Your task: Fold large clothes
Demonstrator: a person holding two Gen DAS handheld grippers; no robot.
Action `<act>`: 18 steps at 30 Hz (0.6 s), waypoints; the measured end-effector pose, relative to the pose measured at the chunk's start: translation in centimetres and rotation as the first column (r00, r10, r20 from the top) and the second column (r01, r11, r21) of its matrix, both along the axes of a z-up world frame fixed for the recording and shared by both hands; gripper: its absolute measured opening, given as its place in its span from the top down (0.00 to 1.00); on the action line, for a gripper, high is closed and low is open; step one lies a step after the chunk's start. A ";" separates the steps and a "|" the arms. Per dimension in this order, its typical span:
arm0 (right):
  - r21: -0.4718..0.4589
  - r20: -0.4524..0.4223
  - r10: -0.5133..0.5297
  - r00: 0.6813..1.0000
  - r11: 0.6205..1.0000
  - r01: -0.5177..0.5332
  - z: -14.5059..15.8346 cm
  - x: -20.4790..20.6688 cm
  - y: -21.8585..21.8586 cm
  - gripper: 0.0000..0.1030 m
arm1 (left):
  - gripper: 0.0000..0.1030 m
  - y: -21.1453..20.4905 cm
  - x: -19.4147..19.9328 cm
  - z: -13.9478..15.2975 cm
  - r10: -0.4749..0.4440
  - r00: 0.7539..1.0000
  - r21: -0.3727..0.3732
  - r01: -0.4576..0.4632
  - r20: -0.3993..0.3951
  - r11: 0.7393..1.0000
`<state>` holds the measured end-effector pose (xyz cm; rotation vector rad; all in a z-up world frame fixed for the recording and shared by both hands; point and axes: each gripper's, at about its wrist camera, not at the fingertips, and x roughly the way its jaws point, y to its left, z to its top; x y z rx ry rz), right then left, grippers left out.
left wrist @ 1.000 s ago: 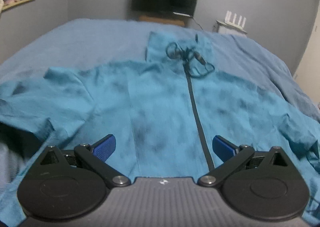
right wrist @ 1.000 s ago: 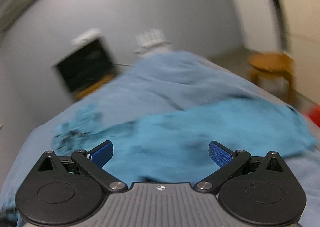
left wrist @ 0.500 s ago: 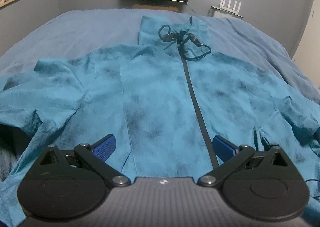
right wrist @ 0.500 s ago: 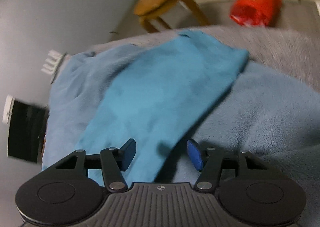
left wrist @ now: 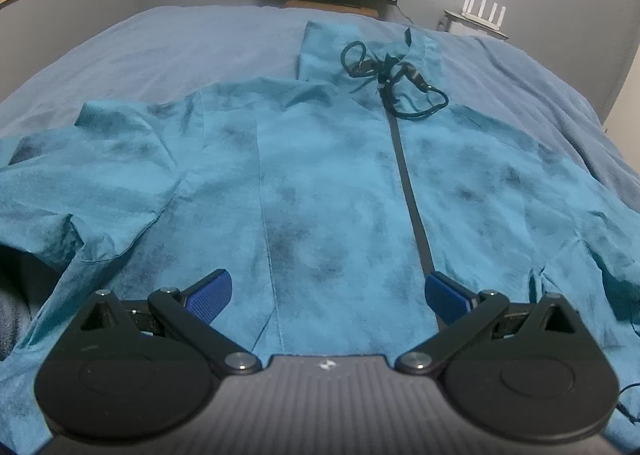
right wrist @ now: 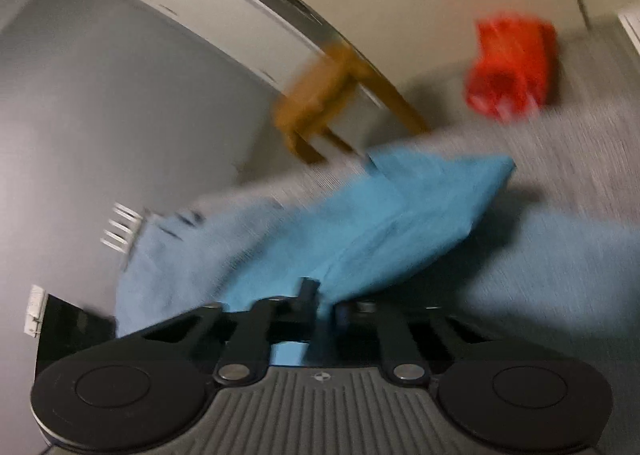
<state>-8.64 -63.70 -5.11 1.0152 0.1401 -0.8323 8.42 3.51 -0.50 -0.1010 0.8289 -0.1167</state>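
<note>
Left wrist view: the left gripper [left wrist: 327, 292] hovers with its blue pads spread wide over the teal jacket [left wrist: 328, 191], which lies flat, zipper up, on the blue bed [left wrist: 192, 39]; the framing has barely shifted since a second ago. Right wrist view: the right gripper [right wrist: 322, 305], half-open half a second ago, is now pinched on the jacket's sleeve [right wrist: 380, 219], in a blurred frame.

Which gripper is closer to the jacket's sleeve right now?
Right. The right gripper is shut on the teal sleeve; the view is blurred. The left gripper hangs open over the jacket's front, gripping nothing.
</note>
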 end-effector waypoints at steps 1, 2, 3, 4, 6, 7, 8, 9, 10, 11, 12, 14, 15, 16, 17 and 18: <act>-0.078 -0.003 0.018 1.000 0.997 -0.018 1.4 0.7 1.0 0.94 | 0.00 0.0 0.0 0.0 0.000 1.000 0.000 0.000 0.000 1.000; -0.152 -0.013 0.039 0.999 0.987 -0.041 3.0 1.5 2.0 0.95 | 0.00 0.0 0.1 0.0 0.000 1.000 0.001 0.000 0.001 1.000; -0.239 -0.031 0.070 0.997 0.968 -0.076 4.7 2.7 3.4 0.95 | 0.00 0.0 0.0 0.0 -0.001 1.000 0.000 0.001 0.001 1.000; -0.320 -0.046 0.106 0.993 0.940 -0.115 6.4 4.0 5.0 0.95 | 0.00 0.1 0.0 -0.1 -0.003 1.000 0.000 0.003 0.002 1.000; -0.468 -0.082 0.198 0.977 0.858 -0.213 9.8 7.1 8.6 0.95 | 0.00 0.1 0.0 -0.1 -0.006 1.000 0.002 0.006 0.005 1.000; -0.533 -0.105 0.249 0.963 0.803 -0.266 11.3 8.8 10.8 0.95 | 0.00 0.1 0.0 -0.1 -0.008 1.000 0.002 0.008 0.007 1.000; -0.584 -0.121 0.297 0.947 0.750 -0.310 12.6 10.2 13.0 0.95 | 0.00 0.0 0.0 -0.1 -0.010 1.000 0.002 0.010 0.009 1.000; -0.632 -0.141 0.356 0.924 0.686 -0.361 13.9 12.0 15.6 0.95 | 0.00 0.1 0.0 -0.1 -0.011 1.000 0.002 0.011 0.011 1.000; -0.664 -0.163 0.406 0.899 0.629 -0.404 14.7 13.4 18.1 0.95 | 0.00 0.1 0.0 -0.1 -0.012 1.000 0.002 0.012 0.013 1.000; -0.689 -0.183 0.462 0.868 0.569 -0.448 15.4 15.0 20.7 0.95 | 0.00 0.1 0.0 -0.1 -0.012 1.000 0.000 0.012 0.014 1.000; -0.705 -0.204 0.518 0.831 0.511 -0.492 15.8 16.5 23.4 0.95 | 0.00 0.1 -0.1 -0.1 -0.012 1.000 -0.002 0.012 0.016 1.000; -0.717 -0.255 0.604 0.755 0.406 -0.566 16.0 19.2 28.6 0.95 | 0.00 0.2 -0.1 -0.1 -0.011 1.000 -0.008 0.011 0.020 1.000; -0.718 -0.284 0.649 0.706 0.344 -0.605 15.8 20.5 31.6 0.95 | 0.00 0.2 -0.2 -0.1 -0.010 1.000 -0.010 0.010 0.021 1.000; -0.717 -0.309 0.683 0.662 0.290 -0.633 15.3 21.5 34.1 0.95 | 0.00 0.3 -0.2 -0.2 -0.009 1.000 -0.014 0.009 0.021 1.000; -0.713 -0.337 0.714 0.614 0.232 -0.662 14.5 22.4 36.7 0.95 | 0.00 0.4 -0.1 -0.3 -0.007 1.000 -0.019 0.007 0.019 1.000; -0.699 -0.372 0.744 0.555 0.169 -0.695 13.5 23.3 39.4 0.95 | 0.00 0.5 -0.1 -0.3 -0.005 1.000 -0.025 0.005 0.018 1.000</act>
